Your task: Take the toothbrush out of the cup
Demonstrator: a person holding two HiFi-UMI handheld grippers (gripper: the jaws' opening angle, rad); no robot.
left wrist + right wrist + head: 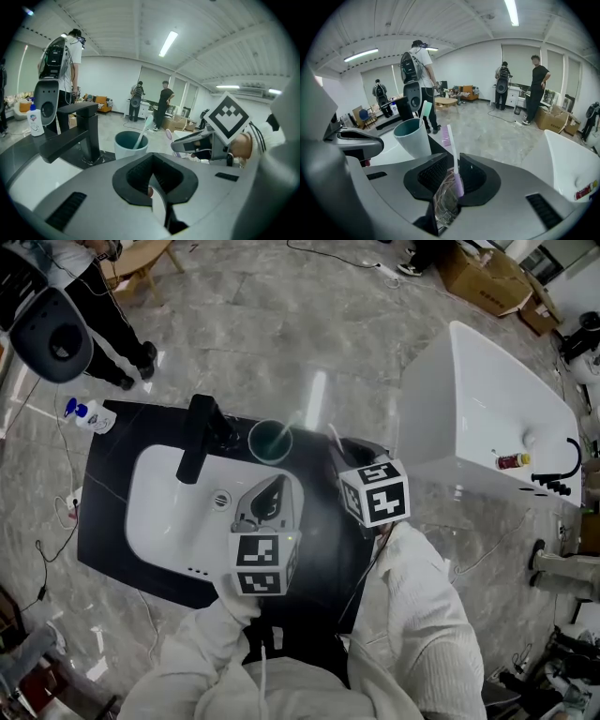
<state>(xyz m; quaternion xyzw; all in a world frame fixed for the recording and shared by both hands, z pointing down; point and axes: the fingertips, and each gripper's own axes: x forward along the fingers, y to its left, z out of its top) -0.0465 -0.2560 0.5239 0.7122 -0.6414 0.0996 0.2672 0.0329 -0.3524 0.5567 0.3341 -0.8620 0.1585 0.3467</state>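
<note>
While the right gripper [453, 176] clamps a pink toothbrush [453, 150] upright, the cup [412, 138], holding another brush [425, 110], sits at its ten o'clock; the left gripper [152, 182] is clenched on nothing.

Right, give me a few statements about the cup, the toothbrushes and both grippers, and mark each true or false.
1. The right gripper is shut on a slim toothbrush with pink bristles. True.
2. The teal plastic cup is empty. False: a pale toothbrush leans in it.
3. The cup stands inside the white sink basin. False: it stands on the black countertop, beside the black faucet.
4. The left gripper holds nothing. True.
</note>
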